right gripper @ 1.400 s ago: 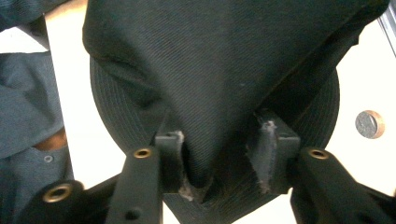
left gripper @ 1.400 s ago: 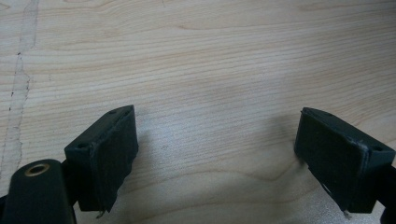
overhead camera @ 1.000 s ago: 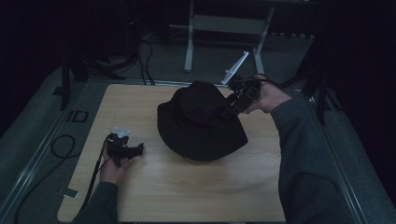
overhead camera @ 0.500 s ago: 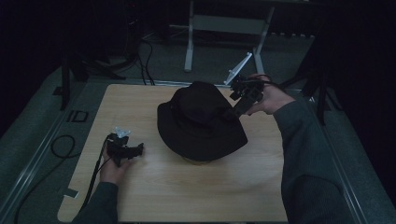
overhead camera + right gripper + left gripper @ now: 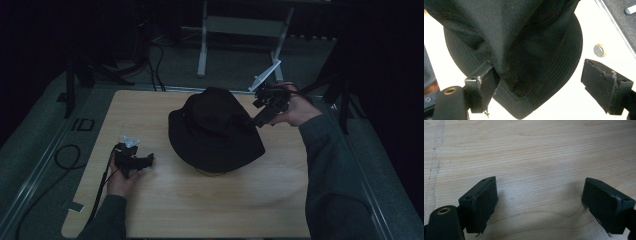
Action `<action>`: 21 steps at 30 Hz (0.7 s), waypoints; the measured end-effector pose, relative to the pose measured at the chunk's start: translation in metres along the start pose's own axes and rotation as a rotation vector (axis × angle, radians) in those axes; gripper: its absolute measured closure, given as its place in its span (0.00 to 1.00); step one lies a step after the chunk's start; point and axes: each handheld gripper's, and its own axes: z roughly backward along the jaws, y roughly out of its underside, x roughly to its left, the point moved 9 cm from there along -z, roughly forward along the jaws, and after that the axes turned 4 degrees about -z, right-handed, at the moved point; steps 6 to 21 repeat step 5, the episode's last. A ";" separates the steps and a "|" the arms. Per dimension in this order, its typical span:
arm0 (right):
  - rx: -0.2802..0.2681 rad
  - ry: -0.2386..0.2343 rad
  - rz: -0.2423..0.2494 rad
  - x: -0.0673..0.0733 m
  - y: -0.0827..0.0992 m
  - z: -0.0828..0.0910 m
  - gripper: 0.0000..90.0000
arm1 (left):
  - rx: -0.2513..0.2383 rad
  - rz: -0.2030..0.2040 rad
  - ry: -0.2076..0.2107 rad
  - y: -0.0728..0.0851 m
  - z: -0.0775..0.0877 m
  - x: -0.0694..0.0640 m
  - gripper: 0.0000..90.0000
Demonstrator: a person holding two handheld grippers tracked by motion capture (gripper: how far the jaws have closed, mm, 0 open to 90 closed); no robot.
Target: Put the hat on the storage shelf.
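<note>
While the black hat [image 5: 215, 132] sits brim-down near the middle of the wooden surface [image 5: 200, 210], somewhat toward its far edge, the right gripper [image 5: 260, 119] comes in at the hat's right side with its jaws spread wide; in the right gripper view one jaw touches a fold of the hat's fabric and the other stands clear over the pale surface, near a small round metal insert [image 5: 599, 50]. The left gripper [image 5: 142, 162] rests on the surface near its left edge, well apart from the hat, its jaws also wide apart over bare wood.
</note>
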 end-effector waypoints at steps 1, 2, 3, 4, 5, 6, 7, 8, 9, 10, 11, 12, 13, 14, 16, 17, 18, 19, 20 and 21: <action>-0.002 -0.002 0.000 0.000 0.001 0.000 0.18 | 0.000 0.000 0.000 0.000 0.000 0.000 0.15; -0.004 -0.001 -0.001 0.000 0.002 0.000 0.18 | 0.000 0.000 0.000 0.000 0.000 0.000 0.15; -0.003 0.000 -0.002 0.000 0.003 0.000 0.18 | 0.000 0.000 0.000 0.000 0.000 0.000 0.15; -0.005 -0.001 -0.002 0.000 0.003 0.000 0.18 | 0.000 0.000 0.000 0.000 0.000 0.000 0.15; -0.004 -0.001 -0.001 -0.001 0.004 -0.001 0.18 | 0.000 0.000 0.000 0.000 0.000 0.000 0.15; -0.004 -0.001 -0.001 -0.001 0.004 -0.001 0.18 | 0.000 0.000 0.000 0.000 0.000 0.000 0.15; -0.004 -0.001 -0.001 -0.001 0.004 -0.001 0.18 | 0.000 0.000 0.000 0.000 0.000 0.000 0.15; -0.004 -0.001 -0.001 -0.001 0.004 -0.001 0.18 | 0.000 0.000 0.000 0.000 0.000 0.000 0.15; -0.004 -0.001 -0.001 -0.001 0.004 -0.001 0.18 | 0.000 0.000 0.000 0.000 0.000 0.000 0.15; -0.004 -0.001 -0.001 -0.001 0.004 -0.001 0.18 | 0.000 0.000 0.000 0.000 0.000 0.000 0.15; -0.004 -0.001 -0.001 -0.001 0.004 -0.001 0.18 | 0.000 0.000 0.000 0.000 0.000 0.000 0.15; -0.004 -0.001 -0.001 -0.001 0.004 -0.001 0.18 | 0.000 0.000 0.000 0.000 0.000 0.000 0.15; -0.004 -0.001 -0.001 -0.001 0.004 -0.001 0.18 | 0.000 0.000 0.000 0.000 0.000 0.000 0.15; -0.004 -0.001 -0.001 -0.001 0.004 -0.001 0.18 | 0.000 0.000 0.000 0.000 0.000 0.000 0.15; -0.004 -0.001 -0.001 -0.001 0.004 -0.001 0.18 | 0.000 0.000 0.000 0.000 0.000 0.000 0.15; -0.004 -0.001 -0.001 -0.001 0.004 -0.001 0.18 | 0.000 0.000 0.000 0.000 0.000 0.000 0.15; -0.004 -0.001 -0.001 -0.001 0.004 -0.001 0.18 | 0.000 0.000 0.000 0.000 0.000 0.000 0.15; -0.004 -0.001 -0.001 -0.001 0.004 -0.001 0.18 | 0.000 0.000 0.000 0.000 0.000 0.000 0.15; -0.004 -0.001 -0.001 -0.001 0.004 -0.001 0.18 | 0.000 0.000 0.000 0.000 0.000 0.000 0.15; -0.004 -0.001 -0.001 -0.001 0.004 -0.001 0.18 | 0.000 0.000 0.000 0.000 0.000 0.000 0.15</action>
